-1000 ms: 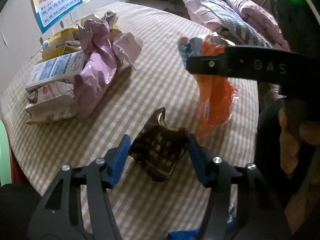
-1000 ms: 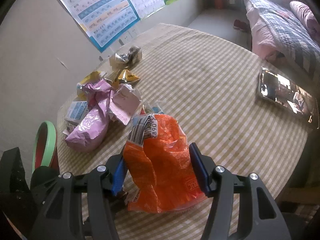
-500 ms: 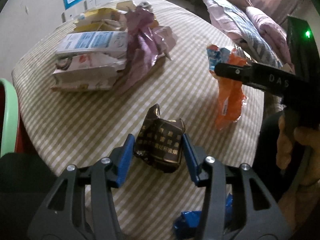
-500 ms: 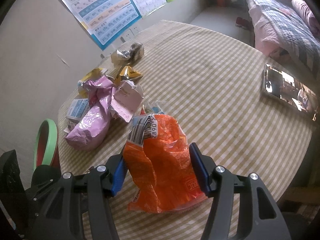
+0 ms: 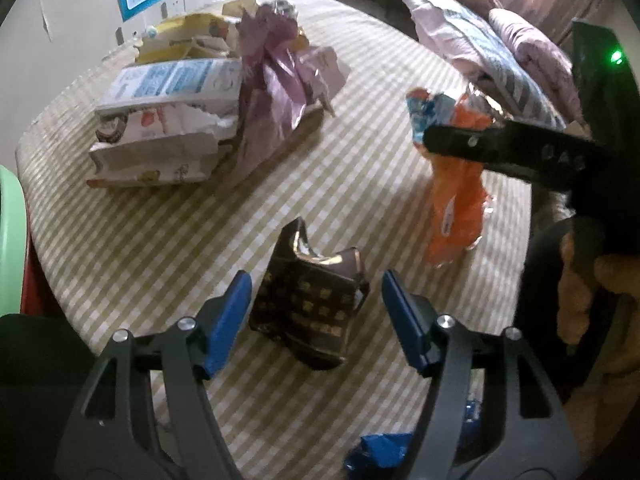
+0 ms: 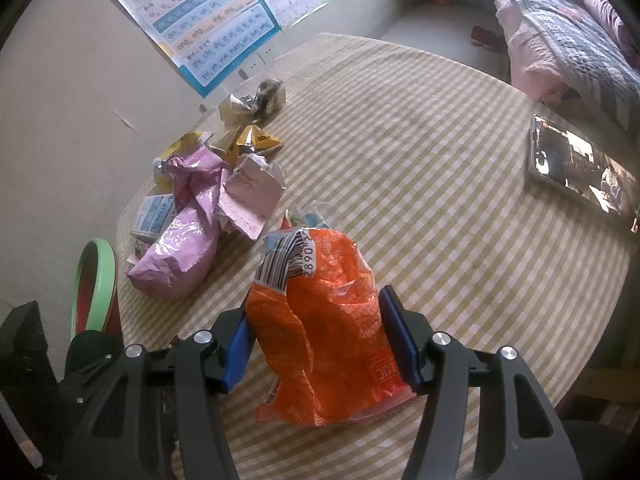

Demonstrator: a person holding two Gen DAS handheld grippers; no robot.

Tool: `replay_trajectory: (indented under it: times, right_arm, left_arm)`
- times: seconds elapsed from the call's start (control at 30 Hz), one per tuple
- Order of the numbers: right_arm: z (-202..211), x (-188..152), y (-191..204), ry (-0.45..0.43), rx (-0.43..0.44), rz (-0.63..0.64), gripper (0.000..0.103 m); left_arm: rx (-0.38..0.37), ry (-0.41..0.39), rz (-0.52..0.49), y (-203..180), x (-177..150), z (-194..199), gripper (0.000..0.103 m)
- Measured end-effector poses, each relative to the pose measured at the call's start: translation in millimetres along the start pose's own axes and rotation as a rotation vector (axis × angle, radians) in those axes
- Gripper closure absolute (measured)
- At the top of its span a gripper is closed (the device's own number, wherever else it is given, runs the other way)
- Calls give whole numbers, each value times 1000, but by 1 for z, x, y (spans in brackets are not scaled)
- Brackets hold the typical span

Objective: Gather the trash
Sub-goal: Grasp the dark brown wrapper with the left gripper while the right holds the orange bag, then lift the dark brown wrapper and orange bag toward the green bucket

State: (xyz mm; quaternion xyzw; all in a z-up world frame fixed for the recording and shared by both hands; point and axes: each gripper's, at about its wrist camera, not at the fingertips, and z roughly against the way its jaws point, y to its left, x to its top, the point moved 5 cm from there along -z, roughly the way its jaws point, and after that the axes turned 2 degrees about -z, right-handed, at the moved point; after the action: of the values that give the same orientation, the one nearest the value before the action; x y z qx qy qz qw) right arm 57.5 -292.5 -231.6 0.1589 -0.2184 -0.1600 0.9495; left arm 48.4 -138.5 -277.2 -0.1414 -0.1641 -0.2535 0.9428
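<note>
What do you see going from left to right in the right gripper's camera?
Green-rimmed bin → crumpled pink plastic bag → orange snack bag between the right gripper fingers → shiny rectangular phone.

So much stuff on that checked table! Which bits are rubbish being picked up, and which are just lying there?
Part of the job:
- crumpled orange plastic snack bag, between the right gripper's fingers
- dark brown gold-patterned wrapper, between the left gripper's open fingers
- crumpled pink plastic bag
- torn white paper carton
- small yellow wrapper

Just lying about:
- flat dark tablet
- wall posters
</note>
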Motion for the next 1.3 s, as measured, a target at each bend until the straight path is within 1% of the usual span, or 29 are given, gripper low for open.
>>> replay_trajectory:
  times: [0.1,0.13,0.17,0.2,0.43,0.67,0.8,0.97,1.13,1.3]
  right_arm:
    - [0,0,1,0,-2,7,45]
    - [-1,0,1,-1,-2,8,45]
    - [-1,0,1,0,-3,11,45]
    - [-1,-1,2,0,-3,14,45]
    - [1,-6,12,1,-7,59,45]
    - [10,-10,25,-13,-3,91,45]
    - [21,-13,38,-27,14,113,45]
    - [34,-17,60,-40,47,142,45]
    - [44,-22,88,-42,90,179,45]
    - [54,-29,117,-43,124,231,45]
  left_arm:
    - [2,7,0,-1,1,-3,48]
    - [2,0,0,-1,1,-2,53]
    - [-2,-8,2,-1,2,0,54]
    - [-3,-14,3,0,1,2,58]
    - [0,-65,49,9,-2,23,59]
    - [44,-163,144,35,1,66,59]
    - [53,-218,202,51,3,88,59]
    - [56,-275,251,59,7,109,59]
    - [63,-322,265,64,7,126,59]
    - [101,-367,276,73,7,142,59]
